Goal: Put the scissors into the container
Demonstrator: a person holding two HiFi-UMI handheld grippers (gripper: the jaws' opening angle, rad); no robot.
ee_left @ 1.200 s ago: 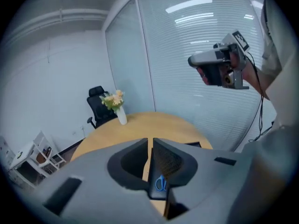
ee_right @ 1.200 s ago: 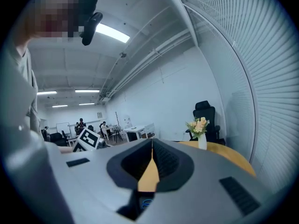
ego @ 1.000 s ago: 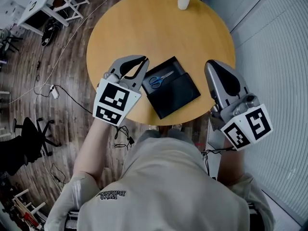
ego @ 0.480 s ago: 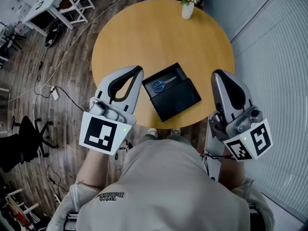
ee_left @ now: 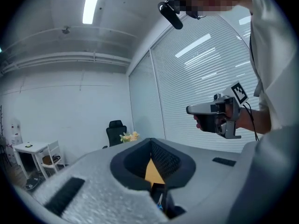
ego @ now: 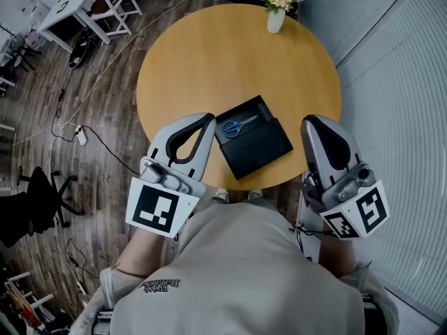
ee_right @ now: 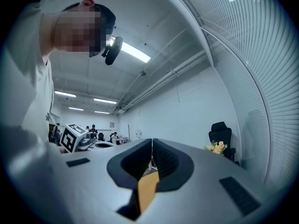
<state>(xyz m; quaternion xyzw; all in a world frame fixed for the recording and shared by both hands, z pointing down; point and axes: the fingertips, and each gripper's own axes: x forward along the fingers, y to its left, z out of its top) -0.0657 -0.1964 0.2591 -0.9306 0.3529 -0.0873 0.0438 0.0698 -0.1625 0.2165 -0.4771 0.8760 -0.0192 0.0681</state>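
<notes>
Blue-handled scissors (ego: pixel 237 125) lie inside the open compartment of a black container (ego: pixel 262 149), which sits on a round wooden table (ego: pixel 230 54) close to its near edge. The scissors rest flat and slantwise, handles toward the left gripper's side, with nothing touching them.

The person stands at the table's near edge with a gripper in each hand, one on either side of the container and both apart from it. The left gripper (ego: pixel 207 121) points toward the container's left corner. Its jaws have just been closing and are now pressed together, with nothing between them. In the left gripper view, the tips (ee_left: pixel 151 143) meet above a sliver of tabletop, and a little blue shows low in the gap behind them. The right gripper (ego: pixel 311 123) is out past the table's right rim. Its own view shows its jaws (ee_right: pixel 152 142) clenched tip to tip, empty, with only the yellow tabletop visible through the opening behind.

Each gripper appears in the other's view: the right one (ee_left: pixel 216 118) in front of white blinds, the left one (ee_right: pixel 77 139) showing its marker cube.

A white vase (ego: pixel 276 21) of flowers stands at the table's far edge, well apart from the container. Cables (ego: pixel 91 128) trail across the wood floor to the left, where a white desk (ego: pixel 63 5) stands.
</notes>
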